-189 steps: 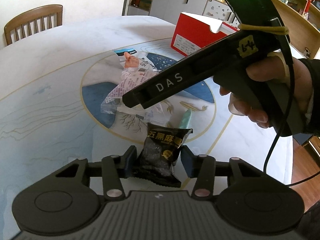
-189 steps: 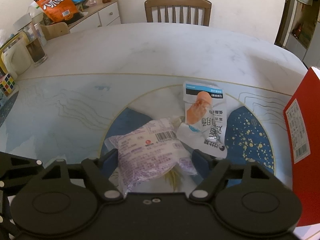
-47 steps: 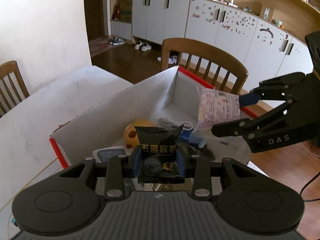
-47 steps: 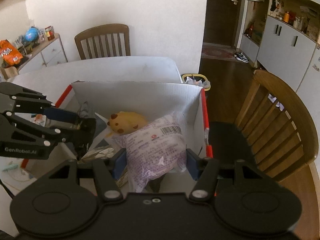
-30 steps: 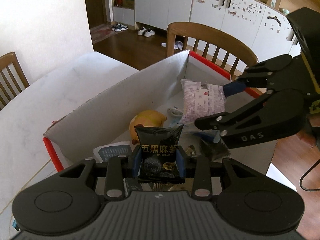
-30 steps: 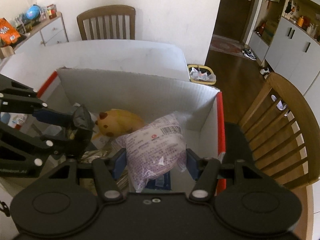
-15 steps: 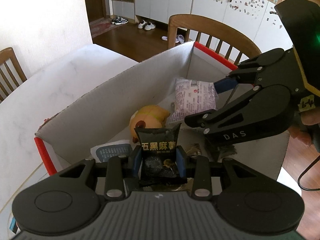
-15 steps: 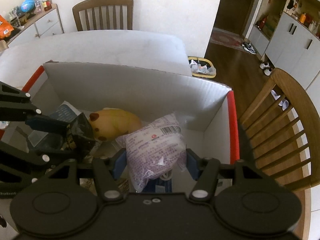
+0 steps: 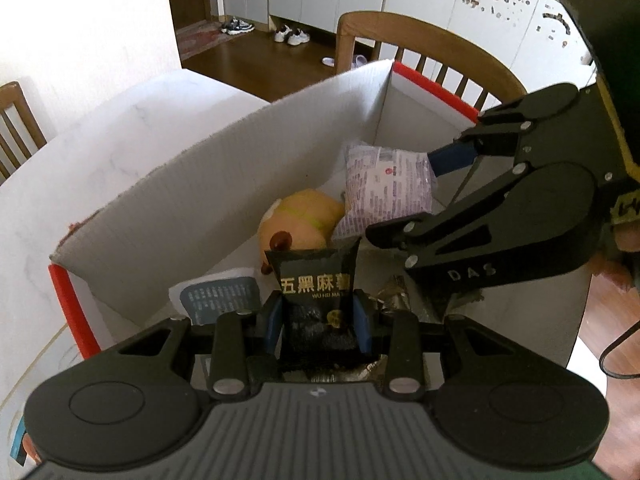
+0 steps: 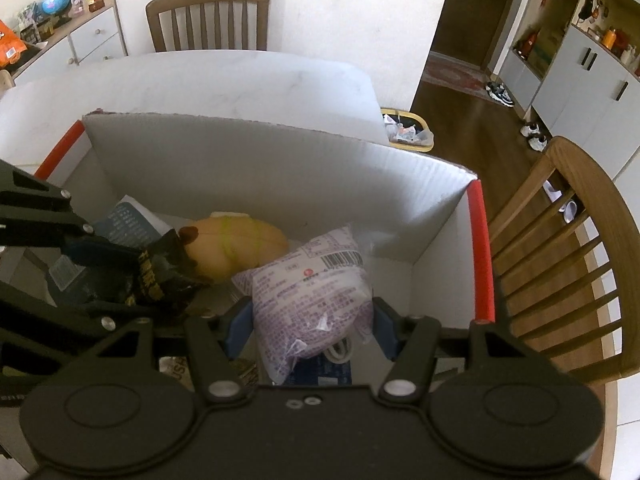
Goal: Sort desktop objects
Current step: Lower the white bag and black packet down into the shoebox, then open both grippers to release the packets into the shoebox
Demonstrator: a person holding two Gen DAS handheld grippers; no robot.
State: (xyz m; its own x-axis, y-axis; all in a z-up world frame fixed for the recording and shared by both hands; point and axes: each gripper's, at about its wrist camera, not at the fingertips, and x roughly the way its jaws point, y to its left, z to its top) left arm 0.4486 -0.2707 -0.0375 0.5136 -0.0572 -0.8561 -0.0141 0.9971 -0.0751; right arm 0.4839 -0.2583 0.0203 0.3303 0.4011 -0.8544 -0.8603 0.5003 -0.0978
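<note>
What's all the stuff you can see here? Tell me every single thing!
box: one, white inside with red edges, on the table
black snack packet: one, black with gold writing, over the box, in the left gripper
purple snack bag: one, pale purple and white with a barcode, over the box, in the right gripper
plush toy: one, yellow-tan, lying in the box
leaflet: one, white and grey-blue, in the box by the near wall
table: one, white marble-look, under the box
chairs: at least two, brown wood, around the table
shoes: several, on the wooden floor by the cupboards
left gripper: black, blue pads, shut on the black packet
right gripper: black, blue pads, shut on the purple bag
</note>
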